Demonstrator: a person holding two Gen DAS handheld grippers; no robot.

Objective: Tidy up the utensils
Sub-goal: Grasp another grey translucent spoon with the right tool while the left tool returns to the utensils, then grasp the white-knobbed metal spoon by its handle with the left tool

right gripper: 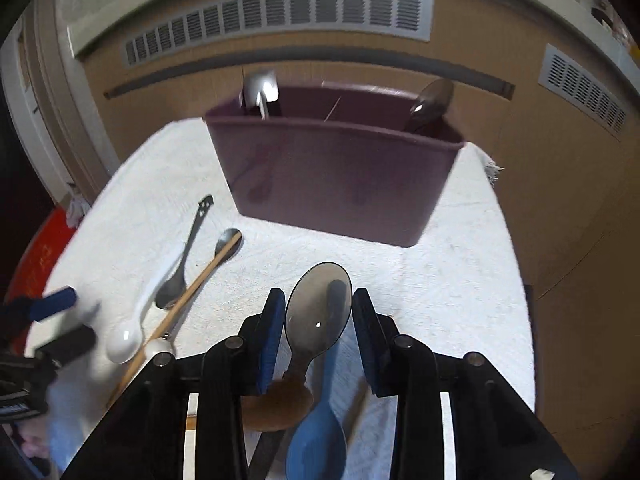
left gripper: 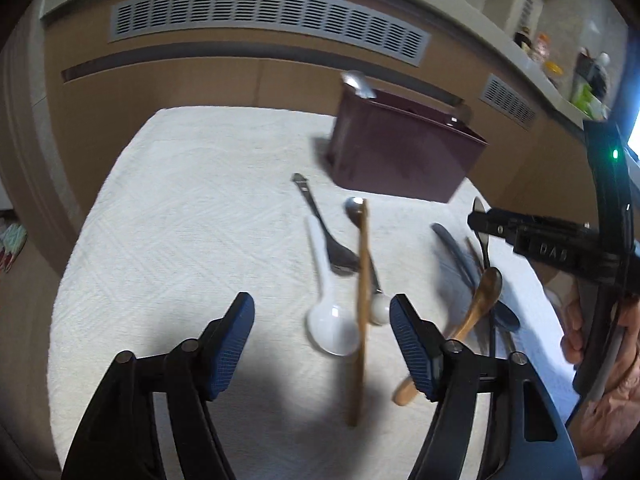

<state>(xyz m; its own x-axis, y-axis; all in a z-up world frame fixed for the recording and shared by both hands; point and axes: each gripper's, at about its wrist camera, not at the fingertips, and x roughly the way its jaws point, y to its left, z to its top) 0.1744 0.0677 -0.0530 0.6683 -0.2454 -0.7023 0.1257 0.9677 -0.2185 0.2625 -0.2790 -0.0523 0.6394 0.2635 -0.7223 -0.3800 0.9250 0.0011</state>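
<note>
A maroon bin (right gripper: 340,176) stands at the back of the white cloth, with a metal spoon (right gripper: 260,90) in its left end and another (right gripper: 434,100) in its right. My right gripper (right gripper: 318,294) is shut on the bowl of a grey metal spoon (right gripper: 320,320), above a blue spoon (right gripper: 318,424) and a brown wooden spoon (right gripper: 276,404). My left gripper (left gripper: 320,300) is open and low over a white ceramic spoon (left gripper: 332,322) and a wooden stick (left gripper: 362,312), touching neither. A dark metal spoon (left gripper: 334,250) lies beside them.
The white cloth (left gripper: 180,240) covers a small table in front of a brown cabinet wall with grey vents (left gripper: 260,20). A person's hand (left gripper: 572,320) holds the right gripper (left gripper: 480,220). Something red (right gripper: 36,264) sits below the table's left edge.
</note>
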